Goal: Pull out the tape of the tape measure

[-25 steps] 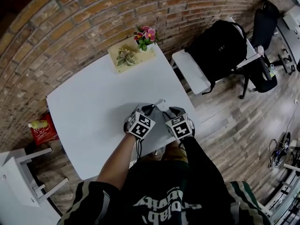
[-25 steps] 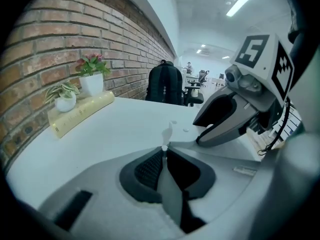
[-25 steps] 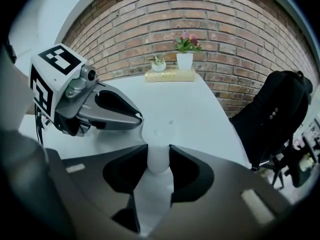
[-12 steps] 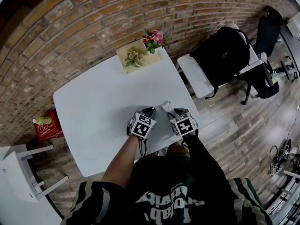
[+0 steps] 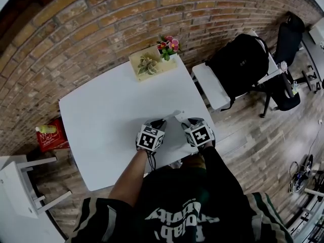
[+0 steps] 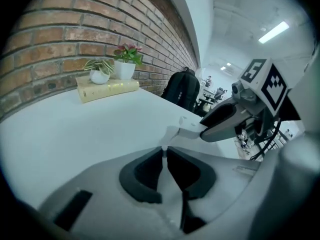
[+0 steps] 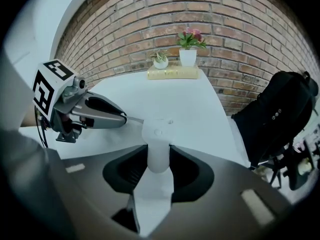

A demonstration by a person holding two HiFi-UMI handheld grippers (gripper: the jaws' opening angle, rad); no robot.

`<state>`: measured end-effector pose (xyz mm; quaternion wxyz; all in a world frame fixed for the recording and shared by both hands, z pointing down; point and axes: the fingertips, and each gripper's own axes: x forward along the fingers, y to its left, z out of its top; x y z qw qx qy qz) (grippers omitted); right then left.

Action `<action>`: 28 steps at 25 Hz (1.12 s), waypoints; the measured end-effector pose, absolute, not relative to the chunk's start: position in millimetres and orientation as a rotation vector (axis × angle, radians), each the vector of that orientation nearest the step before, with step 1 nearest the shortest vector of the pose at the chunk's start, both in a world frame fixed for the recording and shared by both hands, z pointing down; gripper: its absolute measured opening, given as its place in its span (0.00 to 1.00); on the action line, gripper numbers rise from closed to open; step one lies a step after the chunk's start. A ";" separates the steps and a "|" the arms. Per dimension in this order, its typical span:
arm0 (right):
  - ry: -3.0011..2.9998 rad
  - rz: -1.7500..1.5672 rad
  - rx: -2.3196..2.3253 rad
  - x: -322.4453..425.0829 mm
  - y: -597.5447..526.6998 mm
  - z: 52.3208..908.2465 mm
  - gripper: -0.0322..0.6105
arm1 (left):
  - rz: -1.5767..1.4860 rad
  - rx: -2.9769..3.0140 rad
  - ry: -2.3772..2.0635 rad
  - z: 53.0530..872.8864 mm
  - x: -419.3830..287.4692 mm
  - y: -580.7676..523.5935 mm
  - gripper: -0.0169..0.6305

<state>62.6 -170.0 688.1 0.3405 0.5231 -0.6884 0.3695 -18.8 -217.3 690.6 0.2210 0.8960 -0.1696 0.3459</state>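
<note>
The right gripper [image 7: 159, 150] has its fingers spread only as far as the white tape measure case [image 7: 158, 134], which stands upright between them with a pad pressed on each side. The rounded end of the case sits at the fingertips and its flatter top rises just past them.

From the side of the case facing the other gripper, a thin strip of tape [image 7: 135, 120] runs a short way out, and the left gripper [image 6: 163, 153] takes it. Its fingers are pressed almost together, pinching the end of the tape right at their tips. The two sets of fingertips sit near each other, with only that short run of tape between them.

Below both grippers lies the white table [image 5: 101, 120], bare around the fingers. Well beyond the fingertips, at the table's far edge, what looks like a pale yellow book [image 6: 107, 89] lies flat. It carries a small white pot with a striped green plant [image 6: 99, 75] and, beside it, a white pot of pink flowers [image 6: 125, 68]. Behind them rises the brick wall [image 6: 60, 34]. Off to the right gripper's outer side, past the table's edge, a black backpack [image 7: 272, 114] rests on a white bench [image 5: 207, 82].
</note>
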 end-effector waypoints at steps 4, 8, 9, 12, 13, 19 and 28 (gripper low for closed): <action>-1.813 0.955 1.335 67.4 -172.2 684.1 0.28 | 0.944 2.482 -0.499 684.2 -19.1 -218.4 0.08; -1.825 0.934 1.335 79.8 -178.1 679.0 0.28 | 0.932 2.469 -0.571 674.1 -15.6 -220.8 0.08; -1.825 0.928 1.342 86.1 -179.9 677.2 0.28 | 0.929 2.462 -0.602 671.6 -15.8 -222.1 0.08; -1.860 0.920 1.334 99.8 -185.0 671.1 0.28 | 0.905 2.446 -0.688 661.2 -17.1 -227.4 0.08; -1.885 0.913 1.319 100.6 -186.7 669.2 0.28 | 0.897 2.444 -0.716 656.6 -16.9 -229.1 0.08; -2.009 0.873 1.248 110.0 -203.5 648.0 0.28 | 0.826 2.430 -0.878 627.4 -8.7 -242.5 0.08; -2.133 0.761 1.185 125.1 -239.3 599.9 0.28 | 0.713 2.430 -1.116 575.7 -4.1 -262.0 0.08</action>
